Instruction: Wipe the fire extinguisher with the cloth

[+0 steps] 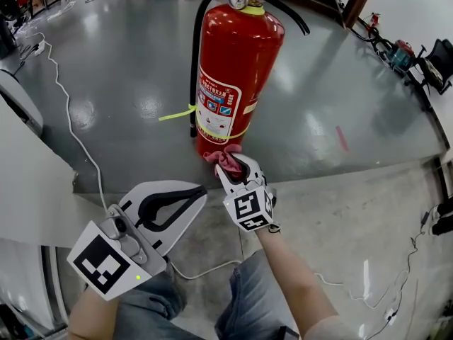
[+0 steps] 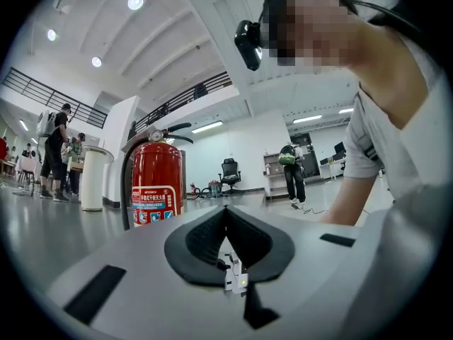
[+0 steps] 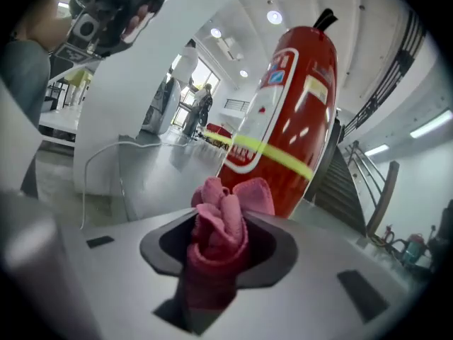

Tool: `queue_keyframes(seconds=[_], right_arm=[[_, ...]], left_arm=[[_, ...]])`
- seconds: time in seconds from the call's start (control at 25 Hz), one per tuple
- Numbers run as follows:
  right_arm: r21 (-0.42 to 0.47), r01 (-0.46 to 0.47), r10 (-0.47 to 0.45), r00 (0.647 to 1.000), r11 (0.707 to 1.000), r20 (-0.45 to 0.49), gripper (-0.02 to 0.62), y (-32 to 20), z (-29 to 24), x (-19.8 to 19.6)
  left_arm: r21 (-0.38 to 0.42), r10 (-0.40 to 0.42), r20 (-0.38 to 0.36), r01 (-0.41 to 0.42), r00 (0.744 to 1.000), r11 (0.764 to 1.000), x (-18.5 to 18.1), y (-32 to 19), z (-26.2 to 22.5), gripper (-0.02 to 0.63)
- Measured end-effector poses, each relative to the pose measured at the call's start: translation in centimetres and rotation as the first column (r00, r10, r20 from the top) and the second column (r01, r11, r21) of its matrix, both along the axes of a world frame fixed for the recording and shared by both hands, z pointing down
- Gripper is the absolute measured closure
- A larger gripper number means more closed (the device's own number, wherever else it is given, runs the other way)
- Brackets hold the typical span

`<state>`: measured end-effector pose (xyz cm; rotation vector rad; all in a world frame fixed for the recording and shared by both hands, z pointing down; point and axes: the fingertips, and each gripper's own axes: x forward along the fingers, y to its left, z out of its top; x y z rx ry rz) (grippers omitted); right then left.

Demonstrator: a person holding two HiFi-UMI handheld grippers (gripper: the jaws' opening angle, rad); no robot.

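Cloth (image 1: 225, 159), pink and bunched into a wad, is pinched between the jaws of the right gripper (image 1: 237, 167) with its loose folds sticking out past the tips, probably so that soft fabric and not the hard jaws meets the metal. That wad is held low against the foot of the fire extinguisher (image 1: 237, 62), which stands upright on the grey floor (image 1: 127, 69) straight ahead of the person; whether the cloth actually touches the red shell or sits just beside it is hard to tell. Starting at the base suggests the wiping has hardly begun, with the label (image 1: 216, 108) and upper body yet to cover. The left gripper (image 1: 200, 192) hangs back near the person's knee, its jaws closed together on nothing, apparently idle. As for containers, only 1 shows besides the cylinder itself: a white bin (image 2: 92, 179) well behind it, contents hidden.
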<state>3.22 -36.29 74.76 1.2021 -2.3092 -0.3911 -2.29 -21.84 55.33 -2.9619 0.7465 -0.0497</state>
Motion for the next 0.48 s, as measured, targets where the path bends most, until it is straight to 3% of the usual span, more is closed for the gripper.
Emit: queue_keyframes(seconds=[0.2, 0.32, 0.48], right_arm=[[0.176, 0.060, -0.069, 0.996, 0.983, 0.050, 0.457, 0.6, -9.5, -1.9], [0.358, 0.053, -0.102, 0.988, 0.932, 0.119, 0.456, 0.8, -18.2, -2.0], [0.462, 0.042, -0.116, 0.984, 0.886, 0.134, 0.454, 0.4, -27.6, -1.4]], left_arm=[[0.012, -0.001, 0.007, 0.001, 1.000, 1.000, 0.3, -0.3, 0.0, 0.597], [0.017, 0.003, 0.008, -0.004, 1.000, 1.000, 0.5, -0.3, -0.2, 0.597], [0.022, -0.002, 0.005, 0.002, 1.000, 1.000, 0.5, -0.5, -0.3, 0.597]])
